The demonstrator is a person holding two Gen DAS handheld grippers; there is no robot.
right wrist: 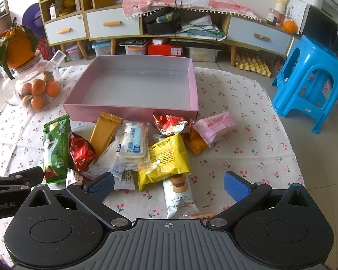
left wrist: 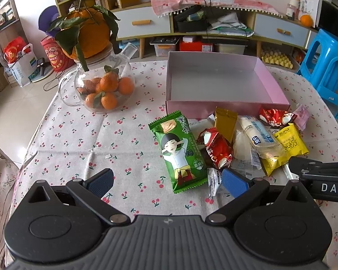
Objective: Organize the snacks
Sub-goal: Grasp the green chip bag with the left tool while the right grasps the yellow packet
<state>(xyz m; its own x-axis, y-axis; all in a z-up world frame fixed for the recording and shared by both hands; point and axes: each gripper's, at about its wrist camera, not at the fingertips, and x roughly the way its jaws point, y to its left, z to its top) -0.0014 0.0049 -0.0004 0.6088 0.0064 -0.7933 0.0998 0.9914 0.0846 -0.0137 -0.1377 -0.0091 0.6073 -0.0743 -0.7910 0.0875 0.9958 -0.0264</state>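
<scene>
Left gripper [left wrist: 167,183] is hovering low over the surface, jaws standing wide apart, nothing between them. Blue pads [left wrist: 234,182] are facing inward, one at 8 o'clock and one at 4 o'clock of its own view. Right gripper [right wrist: 169,184] is likewise hovering with jaws spread wide and gripping nothing. The two are sitting side by side: the right gripper's arm is showing at 3 o'clock in the left view, the left's at 9 o'clock in the right view.

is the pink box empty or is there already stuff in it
Empty. Both wrist views show the pink box with a bare grey floor; all the snack packets lie on the tablecloth in front of it.
</scene>
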